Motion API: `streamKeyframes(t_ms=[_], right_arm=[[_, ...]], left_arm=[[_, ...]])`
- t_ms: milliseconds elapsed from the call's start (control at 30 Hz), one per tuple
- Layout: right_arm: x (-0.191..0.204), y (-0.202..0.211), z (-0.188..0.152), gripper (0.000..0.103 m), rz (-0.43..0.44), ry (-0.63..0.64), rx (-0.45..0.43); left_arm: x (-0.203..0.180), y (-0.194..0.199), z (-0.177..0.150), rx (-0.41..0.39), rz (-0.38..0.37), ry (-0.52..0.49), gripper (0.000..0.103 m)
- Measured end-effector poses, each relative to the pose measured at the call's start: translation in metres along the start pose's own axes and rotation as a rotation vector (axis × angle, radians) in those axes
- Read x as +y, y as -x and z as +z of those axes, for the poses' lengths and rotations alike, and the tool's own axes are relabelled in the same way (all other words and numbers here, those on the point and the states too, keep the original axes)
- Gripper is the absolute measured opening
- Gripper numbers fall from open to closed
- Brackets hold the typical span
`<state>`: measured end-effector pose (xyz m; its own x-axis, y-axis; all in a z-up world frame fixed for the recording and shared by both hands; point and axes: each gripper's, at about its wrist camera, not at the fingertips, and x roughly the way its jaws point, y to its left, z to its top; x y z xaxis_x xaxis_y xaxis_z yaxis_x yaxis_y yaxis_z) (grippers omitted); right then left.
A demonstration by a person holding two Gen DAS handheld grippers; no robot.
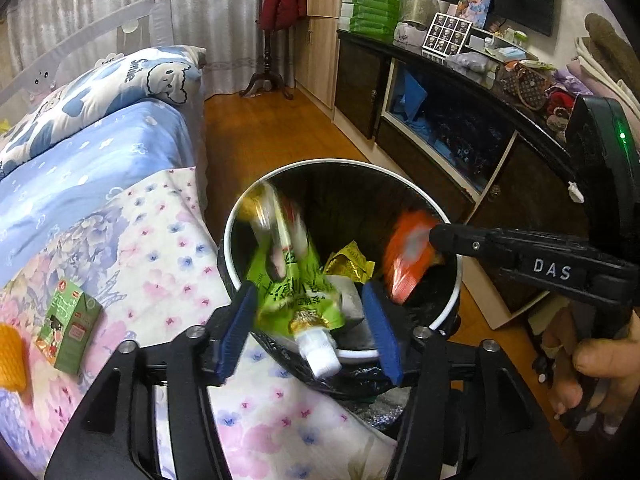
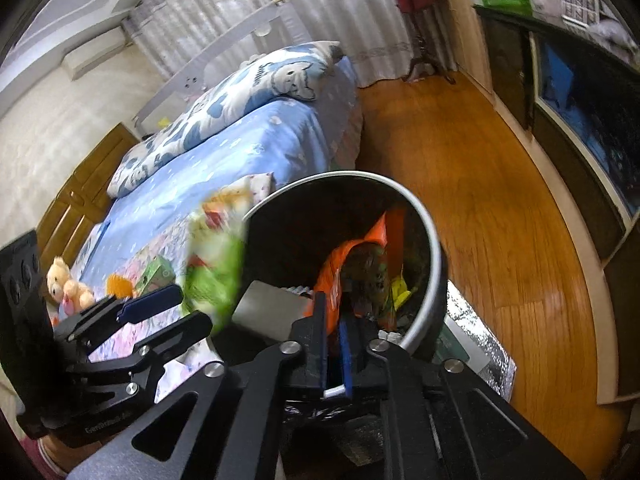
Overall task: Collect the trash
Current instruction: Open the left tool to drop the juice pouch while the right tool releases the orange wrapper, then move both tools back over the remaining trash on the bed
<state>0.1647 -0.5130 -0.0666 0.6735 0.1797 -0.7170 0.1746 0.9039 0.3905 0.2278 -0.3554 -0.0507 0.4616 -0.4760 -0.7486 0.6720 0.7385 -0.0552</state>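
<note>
A black bin with a white rim [image 1: 230, 240] stands beside the bed and holds wrappers. My left gripper [image 1: 310, 312] is open over its near rim. A green pouch with a white cap [image 1: 296, 300] lies between the fingers, blurred, tipping into the bin. My right gripper [image 1: 434, 236] reaches in from the right, shut on an orange wrapper [image 1: 408, 260]. In the right wrist view the right gripper [image 2: 334, 320] pinches the orange wrapper [image 2: 340, 264] above the bin [image 2: 432, 236]; the green pouch [image 2: 218, 272] is a blur by the left gripper [image 2: 176, 312].
A green juice carton [image 1: 68, 324] and an orange object [image 1: 10, 356] lie on the floral bedspread [image 1: 160, 248]. A teddy bear [image 2: 66, 280] sits on the bed. A dark cabinet [image 1: 440, 128] lines the right wall. Wooden floor [image 2: 480, 200] lies between.
</note>
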Motion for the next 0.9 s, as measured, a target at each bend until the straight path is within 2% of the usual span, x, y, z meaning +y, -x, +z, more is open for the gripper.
streamKeyframes(t_ms=[67,100,133,267,433,567,700,900], right_arm=[[-0.003,0.005,0.000,0.028,0.002,-0.017,-0.014],[-0.003,0.007,-0.001,0.041,0.003,-0.020,-0.022],[-0.003,0.010,-0.001,0.046,0.006,-0.022,-0.032],[0.003,0.019,-0.006,0.047,0.004,-0.028,-0.054],[0.019,0.024,-0.013,0.077,0.038,-0.045,-0.071],[0.039,0.024,-0.021,0.079,0.058,-0.026,-0.075],[0.061,0.019,-0.030,0.090,0.074,0.011,-0.071],[0.096,0.003,-0.042,0.094,0.094,0.076,-0.036]], left_arm=[[0.001,0.003,-0.002,-0.010,0.005,0.002,0.063],[0.001,0.005,-0.004,-0.016,0.005,0.005,0.063],[0.002,0.007,-0.005,-0.020,0.004,0.008,0.063],[0.010,0.020,-0.019,-0.047,0.012,0.038,0.063],[0.030,0.035,-0.045,-0.056,0.031,0.101,0.063],[0.052,0.053,-0.068,-0.073,0.060,0.148,0.066],[0.077,0.069,-0.089,-0.081,0.097,0.202,0.069],[0.114,0.086,-0.119,-0.080,0.152,0.284,0.069]])
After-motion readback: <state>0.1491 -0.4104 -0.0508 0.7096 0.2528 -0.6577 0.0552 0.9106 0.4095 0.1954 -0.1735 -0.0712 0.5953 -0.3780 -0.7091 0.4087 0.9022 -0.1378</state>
